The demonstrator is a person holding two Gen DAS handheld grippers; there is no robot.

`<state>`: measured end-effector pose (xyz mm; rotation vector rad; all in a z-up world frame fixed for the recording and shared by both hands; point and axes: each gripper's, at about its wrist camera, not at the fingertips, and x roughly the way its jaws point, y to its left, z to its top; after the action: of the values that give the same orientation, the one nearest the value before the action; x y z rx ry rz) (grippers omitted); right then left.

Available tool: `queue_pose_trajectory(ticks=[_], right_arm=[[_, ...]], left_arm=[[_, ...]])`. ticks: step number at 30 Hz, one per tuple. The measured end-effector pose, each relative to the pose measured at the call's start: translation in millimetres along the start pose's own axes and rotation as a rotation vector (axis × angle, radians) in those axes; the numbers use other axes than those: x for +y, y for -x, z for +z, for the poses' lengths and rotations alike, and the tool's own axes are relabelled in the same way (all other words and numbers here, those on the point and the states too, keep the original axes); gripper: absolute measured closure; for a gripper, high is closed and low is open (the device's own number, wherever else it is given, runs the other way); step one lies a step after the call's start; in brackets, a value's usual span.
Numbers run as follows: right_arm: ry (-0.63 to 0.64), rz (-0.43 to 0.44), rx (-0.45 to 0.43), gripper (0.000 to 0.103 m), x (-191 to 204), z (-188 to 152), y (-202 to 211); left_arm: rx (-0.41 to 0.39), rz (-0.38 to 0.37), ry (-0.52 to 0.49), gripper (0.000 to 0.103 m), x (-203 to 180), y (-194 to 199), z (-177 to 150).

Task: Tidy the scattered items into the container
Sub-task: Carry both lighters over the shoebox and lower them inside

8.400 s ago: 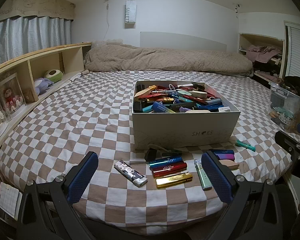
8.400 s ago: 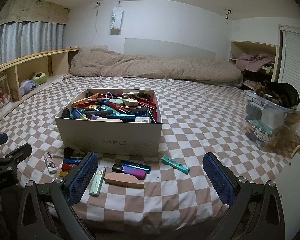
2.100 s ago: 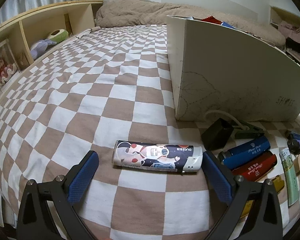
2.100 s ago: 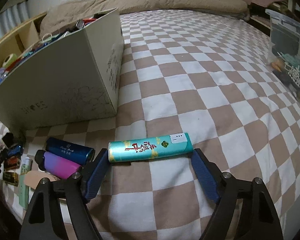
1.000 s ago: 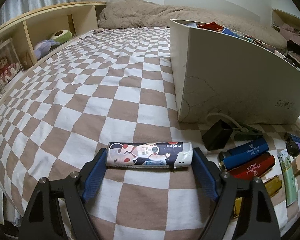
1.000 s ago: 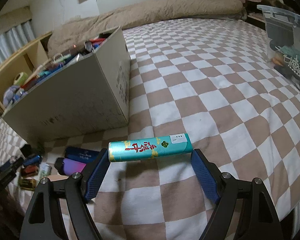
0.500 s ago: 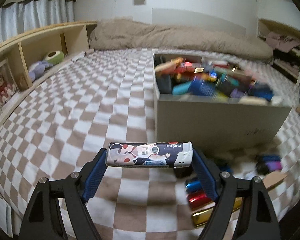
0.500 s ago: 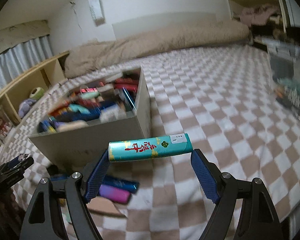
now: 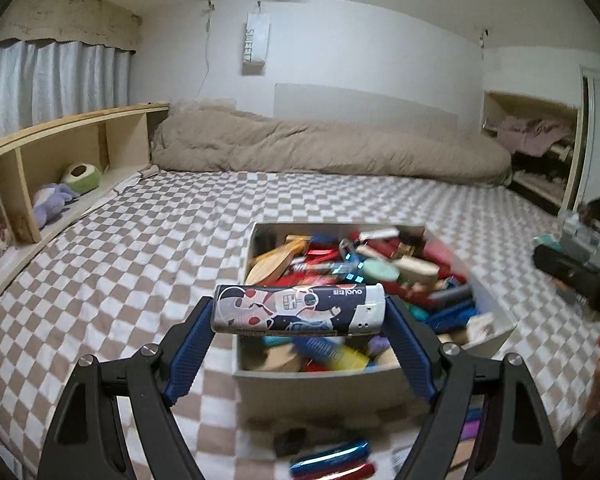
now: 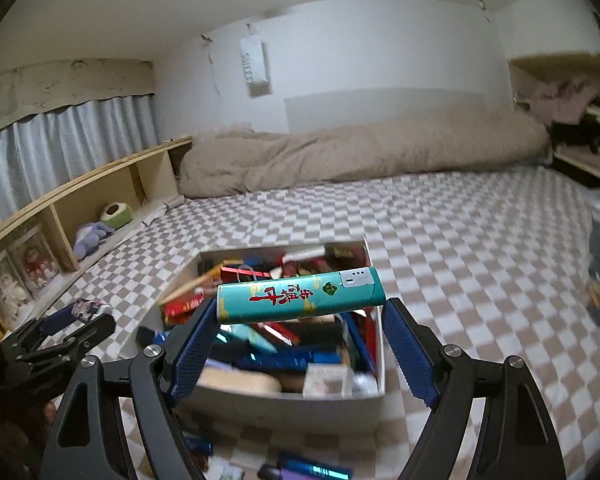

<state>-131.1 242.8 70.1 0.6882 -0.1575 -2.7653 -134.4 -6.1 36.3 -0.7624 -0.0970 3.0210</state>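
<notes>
My left gripper is shut on a cartoon-printed lighter, held crosswise in the air above the near left part of the white shoe box. My right gripper is shut on a teal lighter with red characters, held above the same box. The box is full of lighters and small items. The left gripper also shows at the left of the right wrist view; the right gripper shows at the right edge of the left wrist view.
Several loose lighters lie on the checkered bedspread in front of the box: blue and red ones, a purple one. A beige duvet lies at the back, a wooden shelf runs along the left.
Both grippers closed on their lighters, lifted them off the bedspread and carried them up and forward over the box.
</notes>
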Motion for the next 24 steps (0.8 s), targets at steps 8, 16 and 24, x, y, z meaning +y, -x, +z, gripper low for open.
queue_pose_trajectory(ticks=[8, 16, 24], right_arm=[[-0.020, 0.068, 0.001, 0.020, -6.3, 24.3, -30.8], [-0.032, 0.107, 0.109, 0.020, -8.0, 7.9, -79.7], [-0.052, 0.110, 0.167, 0.020, -15.1, -1.9, -100.8]], left_arm=[[0.048, -0.051, 0.068, 0.020, -6.6, -31.8, 21.1], [0.137, -0.043, 0.103, 0.020, -11.4, -71.2, 25.8], [0.169, -0.049, 0.099, 0.020, -21.5, -90.7, 26.0]])
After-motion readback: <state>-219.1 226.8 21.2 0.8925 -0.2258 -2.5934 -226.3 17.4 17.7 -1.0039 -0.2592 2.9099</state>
